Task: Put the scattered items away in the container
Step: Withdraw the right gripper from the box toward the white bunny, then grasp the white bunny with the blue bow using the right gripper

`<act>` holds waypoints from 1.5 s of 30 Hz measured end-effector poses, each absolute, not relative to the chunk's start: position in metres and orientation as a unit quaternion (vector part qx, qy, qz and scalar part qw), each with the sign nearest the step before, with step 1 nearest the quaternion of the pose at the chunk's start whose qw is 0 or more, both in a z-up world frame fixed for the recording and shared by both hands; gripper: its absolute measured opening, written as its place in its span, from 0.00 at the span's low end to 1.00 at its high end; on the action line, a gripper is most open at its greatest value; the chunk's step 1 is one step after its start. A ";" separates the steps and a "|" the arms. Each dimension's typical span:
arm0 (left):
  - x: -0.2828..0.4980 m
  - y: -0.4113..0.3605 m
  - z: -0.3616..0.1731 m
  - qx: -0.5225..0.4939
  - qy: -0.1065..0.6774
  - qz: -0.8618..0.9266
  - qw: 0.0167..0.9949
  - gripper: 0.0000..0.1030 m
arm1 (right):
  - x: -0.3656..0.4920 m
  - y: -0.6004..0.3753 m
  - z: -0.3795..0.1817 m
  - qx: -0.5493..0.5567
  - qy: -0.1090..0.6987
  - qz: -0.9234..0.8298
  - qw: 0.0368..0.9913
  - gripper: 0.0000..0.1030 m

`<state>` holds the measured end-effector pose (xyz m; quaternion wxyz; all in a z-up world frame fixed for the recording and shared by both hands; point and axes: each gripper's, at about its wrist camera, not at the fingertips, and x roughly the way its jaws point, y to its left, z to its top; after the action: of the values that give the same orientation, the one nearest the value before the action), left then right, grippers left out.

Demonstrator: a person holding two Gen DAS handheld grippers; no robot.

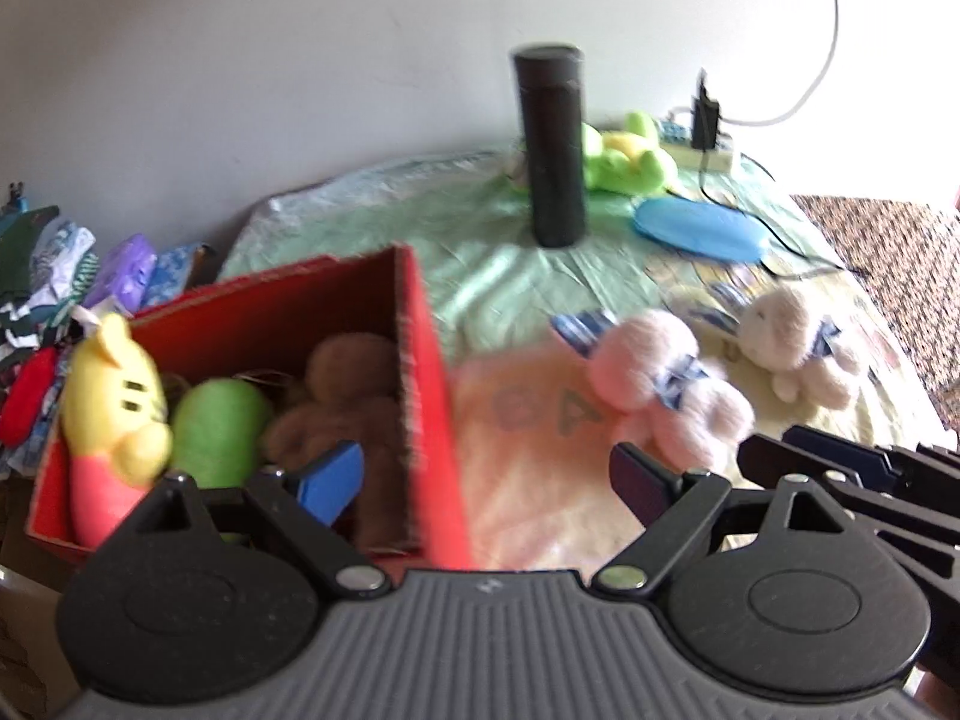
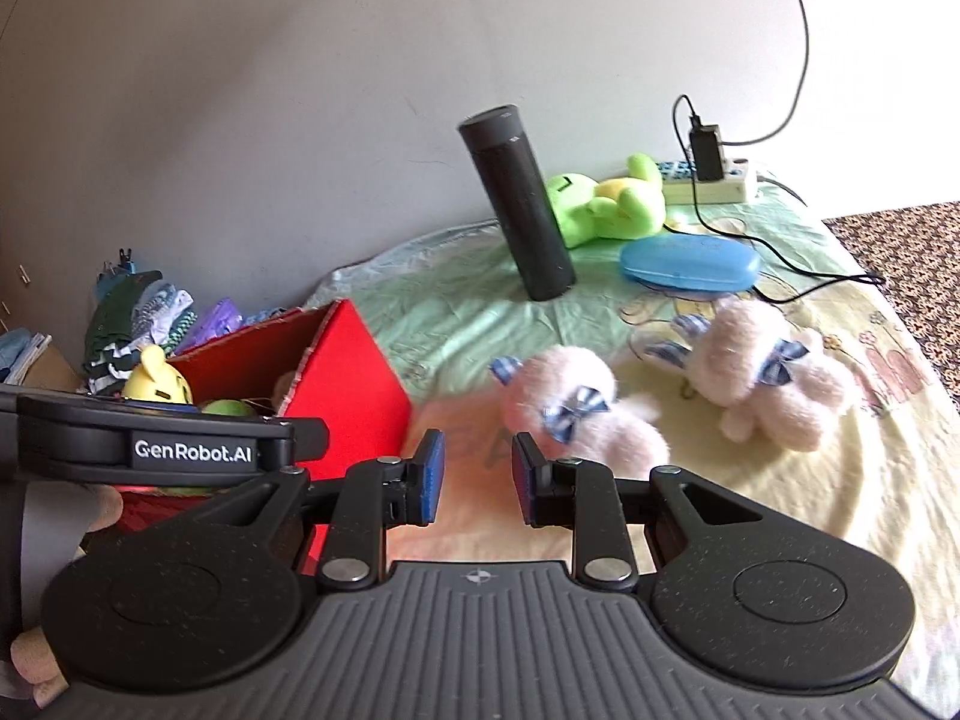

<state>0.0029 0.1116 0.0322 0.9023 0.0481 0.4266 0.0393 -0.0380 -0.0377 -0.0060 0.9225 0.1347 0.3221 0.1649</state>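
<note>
Ahead, on a pastel bedspread, two pale pink plush rabbits lie side by side, right of a red box already holding plush toys. Left gripper is wide open and empty, near the box. Right gripper, narrowly parted and empty, sits before the nearer rabbit.
</note>
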 end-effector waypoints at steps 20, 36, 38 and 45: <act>0.019 0.058 -0.026 0.009 0.446 -0.033 0.894 0.86 | -0.005 -0.116 -0.052 0.164 0.387 0.145 0.896 0.25; 0.078 0.070 -0.076 -0.084 0.453 -0.066 0.885 0.79 | 0.066 -0.126 -0.084 0.253 0.419 0.203 0.848 0.38; 0.085 0.071 -0.080 -0.083 0.459 -0.063 0.882 0.73 | 0.075 -0.122 -0.089 0.252 0.422 0.209 0.845 0.39; 0.100 0.071 -0.091 -0.109 0.467 -0.087 0.873 0.69 | 0.097 -0.114 -0.104 0.230 0.441 0.225 0.838 0.39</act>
<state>0.1005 0.0705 -0.0915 0.8732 -0.1088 0.4671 -0.0866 0.0974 -0.1144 -0.1036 0.8376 0.2303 0.4411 0.2254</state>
